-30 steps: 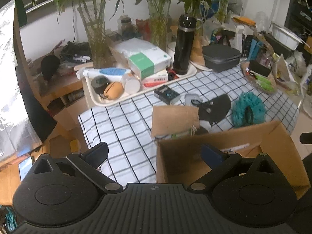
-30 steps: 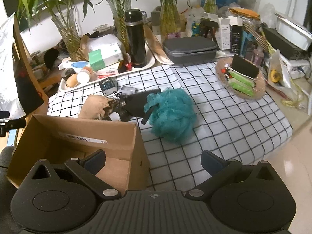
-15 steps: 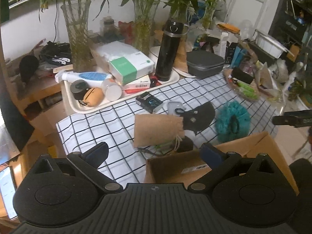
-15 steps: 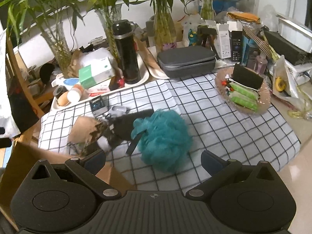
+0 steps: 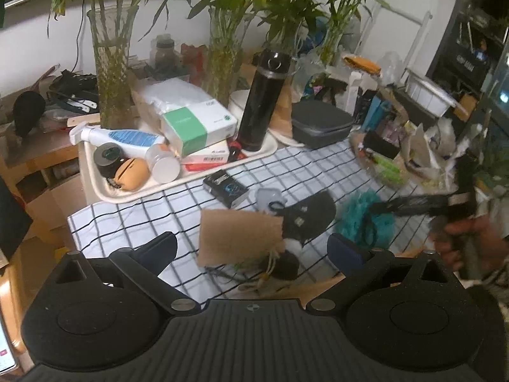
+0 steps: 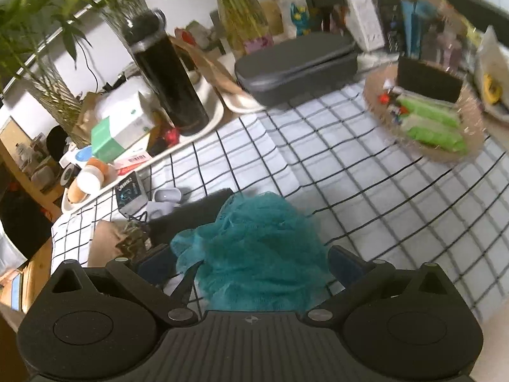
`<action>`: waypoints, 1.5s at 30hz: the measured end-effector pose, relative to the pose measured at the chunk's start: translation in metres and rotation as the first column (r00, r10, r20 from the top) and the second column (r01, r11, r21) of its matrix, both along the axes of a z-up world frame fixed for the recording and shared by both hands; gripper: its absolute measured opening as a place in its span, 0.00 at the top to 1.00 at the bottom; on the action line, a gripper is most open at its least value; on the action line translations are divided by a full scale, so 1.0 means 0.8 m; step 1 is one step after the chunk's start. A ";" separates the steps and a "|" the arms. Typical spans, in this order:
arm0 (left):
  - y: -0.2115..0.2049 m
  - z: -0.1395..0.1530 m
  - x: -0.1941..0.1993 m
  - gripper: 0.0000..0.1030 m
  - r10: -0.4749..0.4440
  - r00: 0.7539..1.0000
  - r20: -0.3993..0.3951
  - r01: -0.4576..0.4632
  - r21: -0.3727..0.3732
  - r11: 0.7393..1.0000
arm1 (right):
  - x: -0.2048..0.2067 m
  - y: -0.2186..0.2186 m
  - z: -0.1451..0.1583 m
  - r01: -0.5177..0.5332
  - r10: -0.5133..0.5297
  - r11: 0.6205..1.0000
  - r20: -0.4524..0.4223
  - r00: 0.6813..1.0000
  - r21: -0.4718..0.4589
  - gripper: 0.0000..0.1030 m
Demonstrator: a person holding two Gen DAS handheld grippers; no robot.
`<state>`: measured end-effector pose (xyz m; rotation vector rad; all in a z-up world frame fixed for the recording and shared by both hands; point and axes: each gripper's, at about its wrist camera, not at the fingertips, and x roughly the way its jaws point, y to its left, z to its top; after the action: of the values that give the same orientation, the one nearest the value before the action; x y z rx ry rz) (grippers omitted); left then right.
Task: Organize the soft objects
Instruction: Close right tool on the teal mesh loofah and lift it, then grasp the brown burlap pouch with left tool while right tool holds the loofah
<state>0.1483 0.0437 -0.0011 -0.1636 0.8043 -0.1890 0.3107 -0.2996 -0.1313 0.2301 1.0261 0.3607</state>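
Now that the right gripper (image 6: 251, 262) has dropped in over the teal bath pouf (image 6: 254, 254) on the checked cloth (image 6: 366, 175), jaws spread either side of it (nothing clamped yet), a grasp looks imminent, while the left gripper (image 5: 253, 248) hangs open above the burlap pouch (image 5: 237, 237).

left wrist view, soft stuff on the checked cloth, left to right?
Brown burlap pouch → black cloth pouch → teal bath pouf, with the right hand-held gripper reaching over it.
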 end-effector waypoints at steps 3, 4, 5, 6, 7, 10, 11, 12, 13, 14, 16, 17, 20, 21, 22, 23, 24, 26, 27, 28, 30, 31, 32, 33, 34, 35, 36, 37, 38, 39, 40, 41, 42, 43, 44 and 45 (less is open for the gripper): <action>0.000 0.000 0.003 0.00 -0.005 1.000 0.011 0.006 -0.014 1.000 | 0.012 0.008 -0.025 0.005 -0.006 1.000 -0.034 0.999 -0.021 0.00; 0.000 0.000 0.004 0.00 -0.008 1.000 0.013 0.009 -0.014 1.000 | 0.015 0.009 -0.032 0.008 -0.009 1.000 -0.044 0.999 -0.024 0.00; 0.001 0.000 0.005 0.00 -0.010 1.000 0.016 0.010 -0.013 1.000 | 0.017 0.011 -0.039 0.005 -0.006 1.000 -0.056 0.998 -0.020 0.00; 0.001 0.000 0.006 0.00 -0.011 1.000 0.018 0.011 -0.013 1.000 | 0.019 0.012 -0.046 0.004 -0.004 1.000 -0.068 0.998 -0.014 0.00; 0.002 0.000 0.007 0.00 -0.014 1.000 0.023 0.014 -0.015 1.000 | 0.022 0.012 -0.050 0.008 -0.009 1.000 -0.075 0.997 -0.014 0.00; 0.005 0.000 0.010 0.00 -0.028 0.999 0.042 0.030 -0.028 0.999 | 0.026 0.012 -0.058 0.025 -0.025 1.000 -0.088 0.996 0.003 0.00; 0.006 -0.001 0.012 0.00 -0.032 0.999 0.042 0.033 -0.029 0.999 | 0.027 0.012 -0.060 0.029 -0.028 0.999 -0.092 0.995 0.012 0.00; 0.007 -0.002 0.014 0.00 -0.038 0.998 0.044 0.039 -0.027 0.999 | 0.028 0.012 -0.063 0.034 -0.032 0.999 -0.100 0.994 0.022 0.00; 0.007 -0.003 0.016 0.00 -0.043 0.998 0.045 0.044 -0.023 0.999 | 0.030 0.011 -0.066 0.039 -0.036 0.999 -0.112 0.993 0.031 0.00; 0.008 -0.004 0.018 0.00 -0.049 0.998 0.046 0.050 -0.019 0.999 | 0.031 0.011 -0.070 0.043 -0.037 0.998 -0.127 0.991 0.040 0.01; 0.010 -0.007 0.022 0.00 -0.061 0.997 0.046 0.062 -0.013 0.998 | 0.033 0.010 -0.077 0.049 -0.040 0.997 -0.148 0.988 0.056 0.03; 0.013 -0.008 0.025 0.00 -0.065 0.997 0.045 0.066 -0.013 0.998 | 0.034 0.008 -0.079 0.053 -0.042 0.996 -0.155 0.987 0.066 0.07; 0.019 -0.015 0.036 0.00 -0.077 0.996 0.035 0.078 -0.017 0.997 | 0.032 0.005 -0.081 0.060 -0.045 0.995 -0.170 0.984 0.081 0.18; 0.021 -0.017 0.039 0.00 -0.080 0.996 0.033 0.081 -0.015 0.997 | 0.031 0.004 -0.080 0.058 -0.043 0.995 -0.172 0.984 0.085 0.22; 0.023 -0.019 0.043 0.00 -0.086 0.996 0.031 0.086 -0.015 0.996 | 0.029 0.003 -0.078 0.057 -0.042 0.995 -0.168 0.985 0.085 0.24; 0.025 -0.021 0.048 0.00 -0.092 0.995 0.028 0.093 -0.017 0.996 | 0.027 0.002 -0.075 0.059 -0.046 0.995 -0.157 0.986 0.084 0.27; 0.028 -0.024 0.052 0.00 -0.099 0.995 0.025 0.100 -0.021 0.995 | 0.025 0.001 -0.072 0.063 -0.050 0.994 -0.150 0.987 0.086 0.29; 0.032 -0.030 0.060 0.00 -0.110 0.994 0.015 0.110 -0.031 0.993 | 0.023 -0.004 -0.065 0.078 -0.065 0.992 -0.133 0.989 0.095 0.32; 0.033 -0.034 0.064 0.00 -0.116 0.993 0.009 0.116 -0.034 0.993 | 0.022 -0.007 -0.060 0.083 -0.072 0.992 -0.118 0.990 0.094 0.33; 0.034 -0.037 0.068 0.00 -0.126 0.992 0.003 0.126 -0.037 0.991 | 0.021 -0.009 -0.055 0.085 -0.076 0.993 -0.097 0.992 0.088 0.33; 0.034 -0.045 0.075 0.00 -0.148 0.989 -0.006 0.148 -0.030 0.989 | 0.020 -0.015 -0.044 0.091 -0.087 0.992 -0.057 0.995 0.087 0.34; 0.033 -0.049 0.079 0.00 -0.158 0.987 -0.011 0.158 -0.025 0.987 | 0.019 -0.018 -0.039 0.097 -0.093 0.991 -0.044 0.995 0.094 0.35; 0.032 -0.054 0.082 0.00 -0.170 0.985 -0.018 0.170 -0.021 0.985 | 0.017 -0.022 -0.035 0.104 -0.101 0.989 -0.031 0.994 0.103 0.35; 0.032 -0.058 0.086 0.00 -0.181 0.983 -0.024 0.180 -0.020 0.983 | 0.016 -0.027 -0.032 0.110 -0.108 0.988 -0.023 0.994 0.109 0.35; 0.031 -0.064 0.089 0.00 -0.191 0.981 -0.030 0.190 -0.020 0.982 | 0.014 -0.030 -0.028 0.115 -0.114 0.987 -0.015 0.993 0.115 0.36; 0.031 -0.070 0.093 0.00 -0.202 0.979 -0.036 0.201 -0.019 0.979 | 0.012 -0.034 -0.025 0.120 -0.120 0.985 -0.007 0.993 0.123 0.36; 0.029 -0.076 0.097 0.00 -0.215 0.976 -0.043 0.214 -0.016 0.977 | 0.010 -0.037 -0.021 0.124 -0.125 0.983 -0.001 0.992 0.133 0.36; 0.028 -0.080 0.099 0.00 -0.228 0.973 -0.046 0.228 -0.011 0.974 | 0.009 -0.041 -0.018 0.127 -0.129 0.982 0.003 0.992 0.142 0.36; 0.026 -0.085 0.103 0.01 -0.242 0.969 -0.050 0.242 -0.004 0.970 | 0.007 -0.045 -0.015 0.129 -0.132 0.981 0.006 0.991 0.147 0.36; 0.024 -0.090 0.106 0.01 -0.255 0.966 -0.054 0.255 0.000 0.967 | 0.004 -0.048 -0.012 0.129 -0.132 0.980 0.011 0.991 0.151 0.36; 0.022 -0.094 0.109 0.01 -0.267 0.962 -0.058 0.267 -0.001 0.964 | 0.002 -0.050 -0.009 0.127 -0.131 0.980 0.017 0.991 0.155 0.36; 0.021 -0.099 0.113 0.04 -0.281 0.958 -0.063 0.281 -0.006 0.960 | -0.001 -0.054 -0.005 0.126 -0.131 0.979 0.022 0.991 0.161 0.36; 0.019 -0.103 0.117 0.11 -0.296 0.953 -0.071 0.296 -0.014 0.955 | -0.003 -0.056 -0.003 0.127 -0.133 0.978 0.024 0.991 0.163 0.36; 0.018 -0.108 0.121 0.13 -0.310 0.947 -0.085 0.309 -0.025 0.951 | -0.006 -0.059 -0.002 0.128 -0.134 0.978 0.027 0.991 0.163 0.37; 0.017 -0.113 0.126 0.13 -0.326 0.940 -0.097 0.324 -0.038 0.945 | -0.009 -0.062 0.001 0.130 -0.137 0.978 0.030 0.990 0.164 0.37; 0.014 -0.117 0.130 0.13 -0.343 0.934 -0.102 0.340 -0.045 0.939 | -0.011 -0.064 0.002 0.132 -0.139 0.977 0.033 0.990 0.167 0.37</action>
<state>0.2520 0.0551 -0.0945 -0.0579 0.9364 -0.5240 0.3015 -0.3507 -0.1294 0.4366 0.9322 0.3254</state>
